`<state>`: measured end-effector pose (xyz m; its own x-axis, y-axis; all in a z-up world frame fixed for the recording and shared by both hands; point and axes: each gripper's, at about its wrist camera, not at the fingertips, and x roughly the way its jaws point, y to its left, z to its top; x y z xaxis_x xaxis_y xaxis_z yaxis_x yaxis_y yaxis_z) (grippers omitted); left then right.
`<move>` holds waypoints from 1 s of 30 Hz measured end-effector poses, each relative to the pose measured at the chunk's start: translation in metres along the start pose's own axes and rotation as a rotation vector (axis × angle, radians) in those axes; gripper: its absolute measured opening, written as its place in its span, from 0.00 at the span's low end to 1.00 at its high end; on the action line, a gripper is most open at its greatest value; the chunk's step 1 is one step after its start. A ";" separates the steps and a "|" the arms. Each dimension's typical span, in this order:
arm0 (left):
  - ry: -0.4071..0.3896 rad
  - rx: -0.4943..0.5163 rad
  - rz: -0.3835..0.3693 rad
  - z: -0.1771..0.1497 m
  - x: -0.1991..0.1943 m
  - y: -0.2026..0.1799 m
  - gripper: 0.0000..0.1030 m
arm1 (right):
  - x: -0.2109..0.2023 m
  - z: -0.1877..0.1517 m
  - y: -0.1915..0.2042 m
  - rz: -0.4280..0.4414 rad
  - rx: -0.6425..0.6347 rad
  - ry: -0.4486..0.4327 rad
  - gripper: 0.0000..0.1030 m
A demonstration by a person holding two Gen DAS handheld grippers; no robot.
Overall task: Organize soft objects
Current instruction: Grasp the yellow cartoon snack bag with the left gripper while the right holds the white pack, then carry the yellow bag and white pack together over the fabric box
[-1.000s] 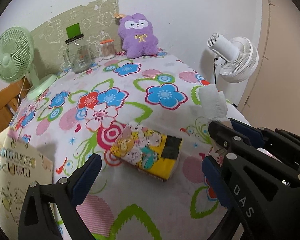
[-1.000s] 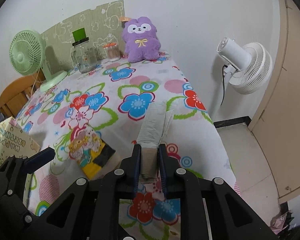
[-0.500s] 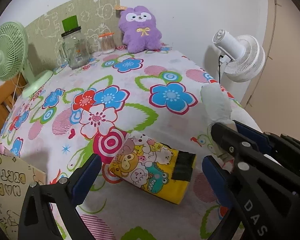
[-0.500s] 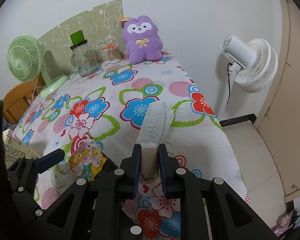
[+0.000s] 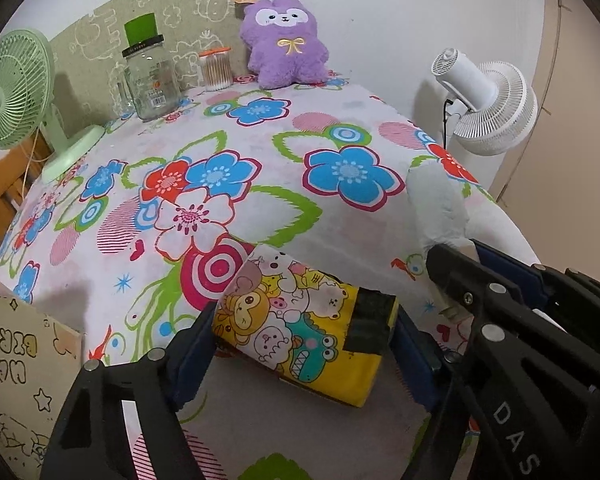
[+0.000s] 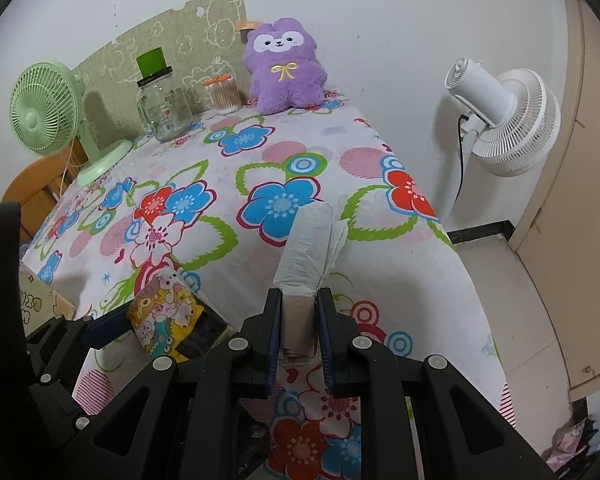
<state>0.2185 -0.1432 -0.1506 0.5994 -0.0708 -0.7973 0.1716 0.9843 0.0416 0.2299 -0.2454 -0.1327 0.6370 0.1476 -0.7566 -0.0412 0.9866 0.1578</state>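
Observation:
A yellow tissue pack [image 5: 300, 320] printed with cartoon animals lies on the flowered tablecloth [image 5: 260, 160] near the front edge. My left gripper [image 5: 304, 326] straddles it. Its jaws are closing, with the blue pads beside the pack's two ends and no clear squeeze showing. My right gripper [image 6: 298, 308] is shut on the brown cardboard end of a white roll [image 6: 308, 248], which points out over the cloth. That roll [image 5: 436, 208] and the right gripper [image 5: 468, 252] appear to the right in the left wrist view. The pack [image 6: 164, 312] is also in the right wrist view. A purple plush [image 5: 286, 44] sits at the back.
At the back stand a glass jar [image 5: 152, 80] with a green lid and a cotton-swab tub [image 5: 216, 68]. A green fan [image 5: 12, 92] is at the left edge. A white fan [image 5: 488, 108] stands on the floor beyond the right edge. A printed card [image 5: 16, 360] lies front left.
My left gripper has come forward and down onto the tissue pack, and its jaws have narrowed around it. The right gripper still holds the roll in the same place.

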 end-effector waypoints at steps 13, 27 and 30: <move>-0.001 -0.015 0.003 -0.011 -0.018 0.001 0.79 | -0.011 -0.008 0.005 0.009 -0.003 0.000 0.20; -0.039 -0.021 0.022 -0.032 -0.053 0.004 0.79 | -0.044 -0.025 0.017 0.020 -0.017 -0.019 0.20; -0.048 -0.021 0.021 -0.036 -0.061 0.004 0.79 | -0.051 -0.029 0.018 0.019 -0.019 -0.025 0.20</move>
<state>0.1548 -0.1288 -0.1238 0.6395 -0.0571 -0.7667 0.1427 0.9887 0.0454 0.1746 -0.2328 -0.1096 0.6546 0.1653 -0.7377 -0.0684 0.9848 0.1599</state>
